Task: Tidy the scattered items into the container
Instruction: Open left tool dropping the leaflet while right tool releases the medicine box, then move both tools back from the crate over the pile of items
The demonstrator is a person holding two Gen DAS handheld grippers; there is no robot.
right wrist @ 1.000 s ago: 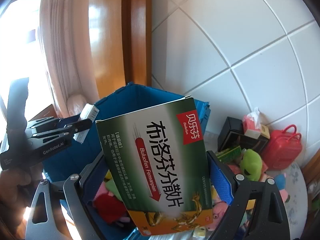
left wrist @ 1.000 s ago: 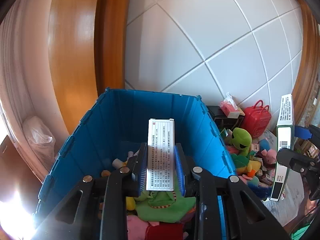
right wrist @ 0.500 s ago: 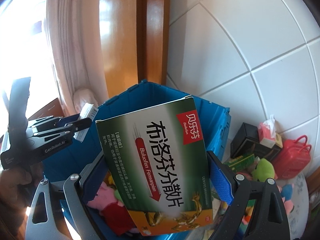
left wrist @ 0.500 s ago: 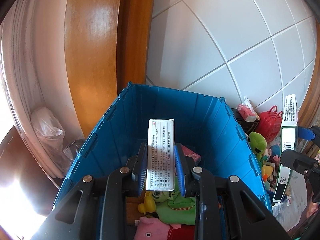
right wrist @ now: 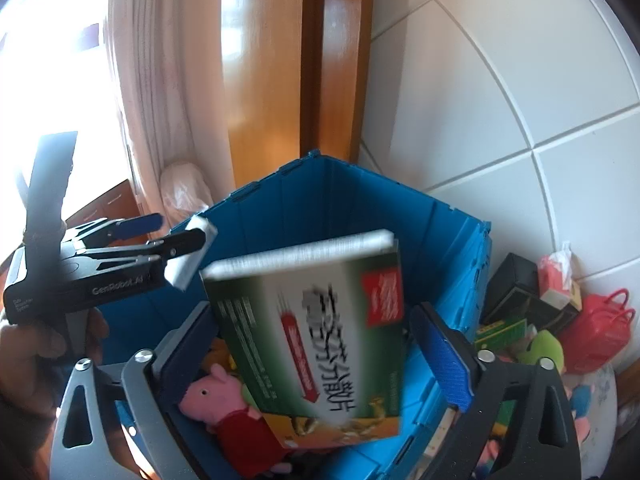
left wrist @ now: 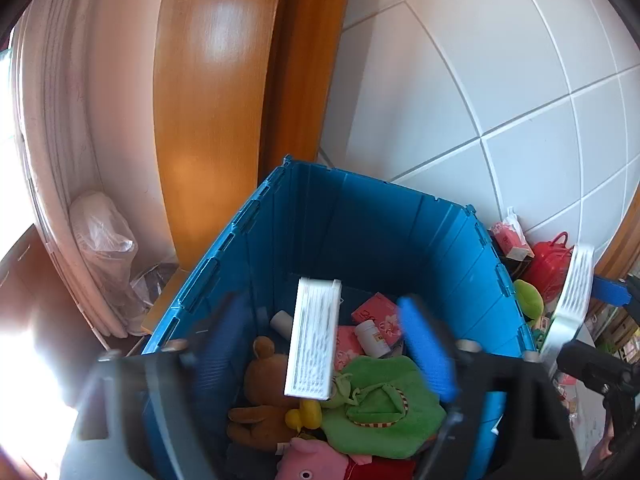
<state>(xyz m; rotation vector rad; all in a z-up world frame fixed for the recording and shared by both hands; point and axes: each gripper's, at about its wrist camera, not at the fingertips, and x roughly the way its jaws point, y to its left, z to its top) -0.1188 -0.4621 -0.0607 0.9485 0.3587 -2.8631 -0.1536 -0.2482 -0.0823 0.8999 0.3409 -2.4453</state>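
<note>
Tongs over the bin, both pairs just sprung wide.
My left gripper [left wrist: 320, 356] has let go of the narrow white printed carton [left wrist: 314, 338]; my right gripper [right wrist: 312, 356] has freed the green-and-white medicine box [right wrist: 316, 332]. Both blur loose above the blue plastic crate [left wrist: 360, 232] of plush toys.

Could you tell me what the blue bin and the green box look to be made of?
Blue bin: apparently rigid moulded plastic, with ribbed, slightly shiny walls. Green box: probably thin printed cardboard, with flat faces, sharp folded edges and a light sheen.
</note>
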